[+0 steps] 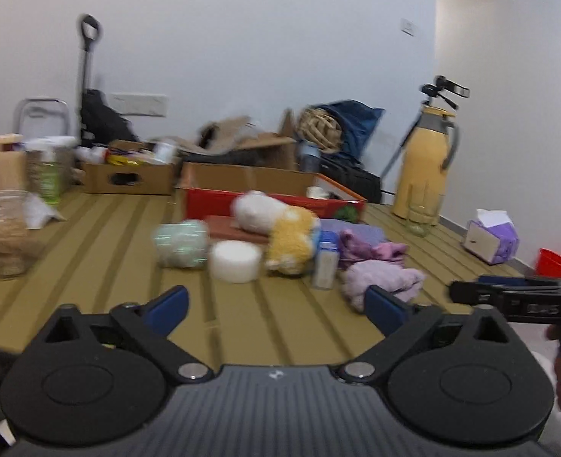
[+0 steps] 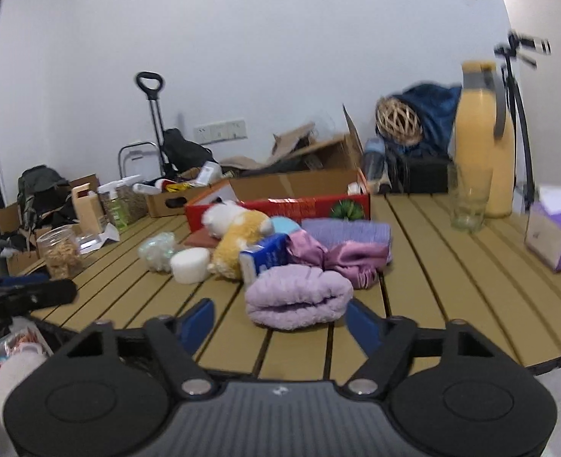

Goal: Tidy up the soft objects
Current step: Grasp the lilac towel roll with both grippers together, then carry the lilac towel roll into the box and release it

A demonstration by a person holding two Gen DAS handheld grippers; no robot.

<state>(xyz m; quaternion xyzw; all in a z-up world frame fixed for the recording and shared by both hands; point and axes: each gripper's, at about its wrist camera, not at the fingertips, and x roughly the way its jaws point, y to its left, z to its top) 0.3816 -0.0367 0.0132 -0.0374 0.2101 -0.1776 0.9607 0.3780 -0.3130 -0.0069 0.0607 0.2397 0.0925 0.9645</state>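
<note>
My right gripper [image 2: 278, 320] hangs with jaws apart and empty just short of the rolled lilac towel [image 2: 299, 297] on the slatted table [image 2: 451, 278], my left gripper [image 1: 276, 306] likewise spread and empty, the plush [image 2: 238, 236] lying before the red box [image 2: 303, 205], the jar [image 2: 59, 251] holding brown bits.

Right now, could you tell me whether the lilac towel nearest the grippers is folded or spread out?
Folded. The lilac towel sits as a thick, rounded bundle with a fold crease along its near side, not laid flat on the table.
</note>
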